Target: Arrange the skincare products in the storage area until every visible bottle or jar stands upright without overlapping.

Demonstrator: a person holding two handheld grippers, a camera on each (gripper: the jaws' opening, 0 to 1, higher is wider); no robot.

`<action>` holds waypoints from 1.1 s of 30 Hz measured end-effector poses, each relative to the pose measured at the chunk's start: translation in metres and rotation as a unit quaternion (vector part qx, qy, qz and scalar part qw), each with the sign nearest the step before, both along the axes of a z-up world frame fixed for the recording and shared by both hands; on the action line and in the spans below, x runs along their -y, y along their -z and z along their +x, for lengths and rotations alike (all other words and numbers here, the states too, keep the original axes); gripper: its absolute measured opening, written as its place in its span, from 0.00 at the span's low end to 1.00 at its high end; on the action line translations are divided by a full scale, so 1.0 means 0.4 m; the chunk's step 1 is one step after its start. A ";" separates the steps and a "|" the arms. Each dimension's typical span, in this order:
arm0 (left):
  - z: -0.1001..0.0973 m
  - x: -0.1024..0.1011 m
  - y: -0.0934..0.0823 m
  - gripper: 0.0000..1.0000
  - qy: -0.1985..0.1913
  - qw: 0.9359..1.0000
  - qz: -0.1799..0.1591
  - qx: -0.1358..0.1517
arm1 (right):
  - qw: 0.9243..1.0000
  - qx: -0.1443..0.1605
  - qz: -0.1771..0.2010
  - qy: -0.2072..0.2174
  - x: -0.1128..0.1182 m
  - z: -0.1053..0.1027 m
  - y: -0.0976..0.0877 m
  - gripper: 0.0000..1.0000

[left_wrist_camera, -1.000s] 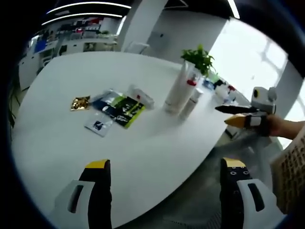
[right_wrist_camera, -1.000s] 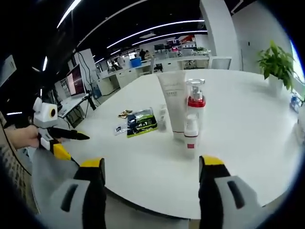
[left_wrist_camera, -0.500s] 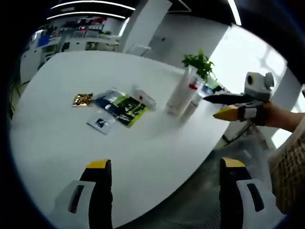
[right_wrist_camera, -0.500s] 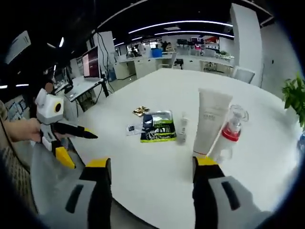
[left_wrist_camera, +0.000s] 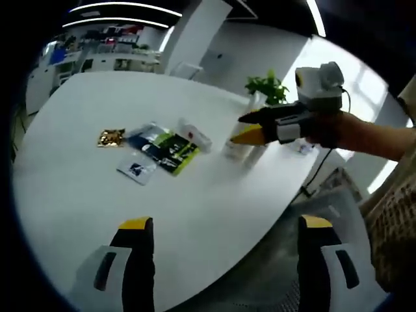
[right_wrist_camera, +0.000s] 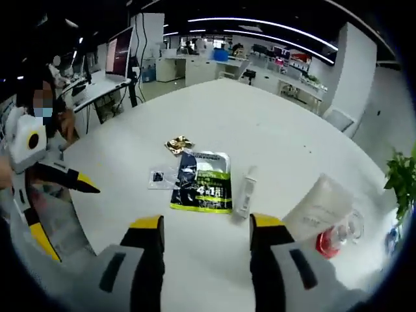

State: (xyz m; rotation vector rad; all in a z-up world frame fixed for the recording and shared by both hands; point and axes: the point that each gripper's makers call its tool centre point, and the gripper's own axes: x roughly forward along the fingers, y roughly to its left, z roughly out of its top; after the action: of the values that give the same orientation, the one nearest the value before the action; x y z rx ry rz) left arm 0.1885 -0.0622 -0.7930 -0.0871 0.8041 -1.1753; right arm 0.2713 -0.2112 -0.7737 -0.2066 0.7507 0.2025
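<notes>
Right hand-held gripper (left_wrist_camera: 250, 127) hides tube (left_wrist_camera: 235, 146) top

tube (right_wrist_camera: 320, 207): white, broad, upright on the tabletop (right_wrist_camera: 260, 123)
pump bottle (right_wrist_camera: 338, 235): clear, red collar, just beside the tube
small white tube (right_wrist_camera: 245, 193): lying flat, beside the green-black sachet (right_wrist_camera: 203, 184)
gold packet (right_wrist_camera: 177, 144): flat, near the sachet
</notes>
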 end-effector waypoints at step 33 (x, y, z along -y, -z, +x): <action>0.060 -0.012 0.041 0.85 0.002 1.000 0.015 -0.024 | 0.978 -0.001 -0.034 0.205 0.144 0.247 0.169 0.35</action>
State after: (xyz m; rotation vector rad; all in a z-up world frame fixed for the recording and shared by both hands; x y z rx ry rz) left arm 0.2125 -0.0576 -0.8093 -0.0899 0.8651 -1.1675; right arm 0.3702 -0.2689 -0.8412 -0.1130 0.7862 -0.2164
